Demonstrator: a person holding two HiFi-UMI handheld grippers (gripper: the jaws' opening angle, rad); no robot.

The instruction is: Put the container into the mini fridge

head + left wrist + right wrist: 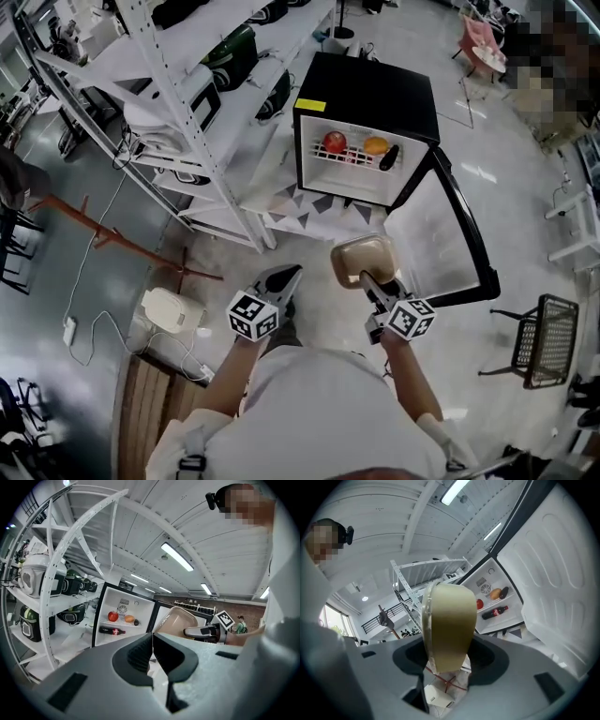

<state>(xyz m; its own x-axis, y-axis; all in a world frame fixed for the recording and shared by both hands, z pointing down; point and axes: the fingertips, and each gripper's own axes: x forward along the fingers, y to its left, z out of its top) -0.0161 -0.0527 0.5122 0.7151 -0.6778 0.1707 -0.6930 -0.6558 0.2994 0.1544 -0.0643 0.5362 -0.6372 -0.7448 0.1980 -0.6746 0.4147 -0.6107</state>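
Observation:
The black mini fridge [367, 97] stands on the floor ahead with its door [439, 236] swung wide to the right. On its shelf lie a red apple [335, 142], an orange fruit [376, 145] and a dark bottle [388, 157]. My right gripper [372, 279] is shut on a beige lidded container [361, 259], held on edge in front of the fridge. The container [448, 620] fills the gap between the jaws in the right gripper view. My left gripper [285, 277] hangs beside it, shut and empty, its pads [146, 651] touching.
A white shelving rack [192, 103] with dark bags stands left of the fridge. A patterned mat [309, 211] lies under the fridge front. A white box [172, 309] with cables sits on the floor at left. A black wire chair [542, 339] stands at right.

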